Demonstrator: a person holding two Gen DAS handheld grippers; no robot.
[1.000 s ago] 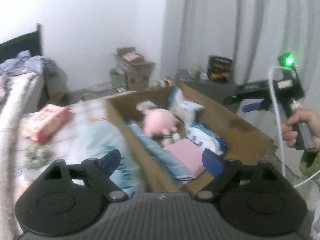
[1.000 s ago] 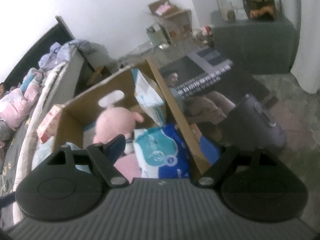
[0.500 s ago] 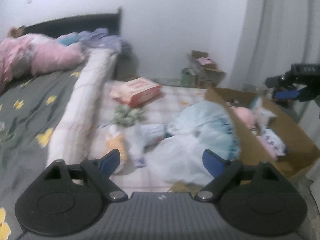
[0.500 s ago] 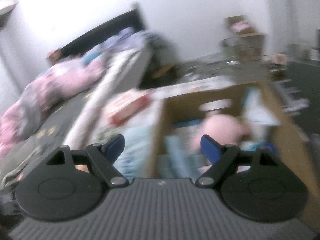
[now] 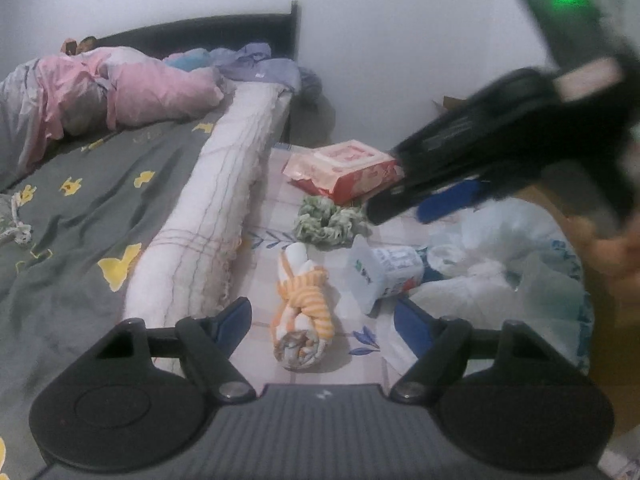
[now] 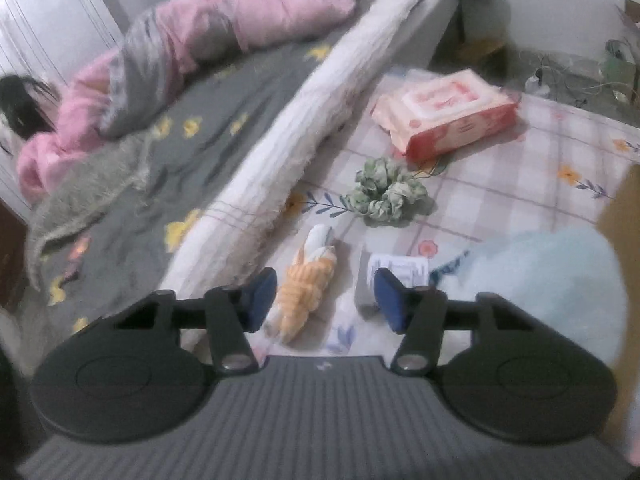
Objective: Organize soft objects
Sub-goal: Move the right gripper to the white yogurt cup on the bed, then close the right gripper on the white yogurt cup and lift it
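An orange-striped rolled cloth point(image 5: 304, 312) point(image 6: 308, 288) lies on the checked floor mat point(image 5: 272, 208) beside the bed. Beyond it sit a green ruffled cloth point(image 5: 328, 222) point(image 6: 386, 192) and a red wipes pack point(image 5: 348, 172) point(image 6: 448, 112). A white tissue pack point(image 5: 384, 272) point(image 6: 396, 270) lies against a pale blue plastic bag point(image 5: 508, 264) point(image 6: 552, 280). My left gripper point(image 5: 322, 320) hovers above the orange cloth, jaws closing, pads apart from it. My right gripper point(image 6: 326, 300) point(image 5: 416, 206) also hangs over that cloth, jaws closing with nothing pressed between them.
The bed point(image 5: 100, 200) with a grey sheet, a rolled white blanket point(image 5: 216, 208) and pink bedding fills the left. A cardboard box edge point(image 6: 620, 208) shows at the right, behind the bag. Clutter and cables lie along the far wall point(image 6: 580, 72).
Both views have swung from the cardboard box to the mat beside the bed. The right gripper's jaws have narrowed, and it now crosses the left wrist view at upper right.
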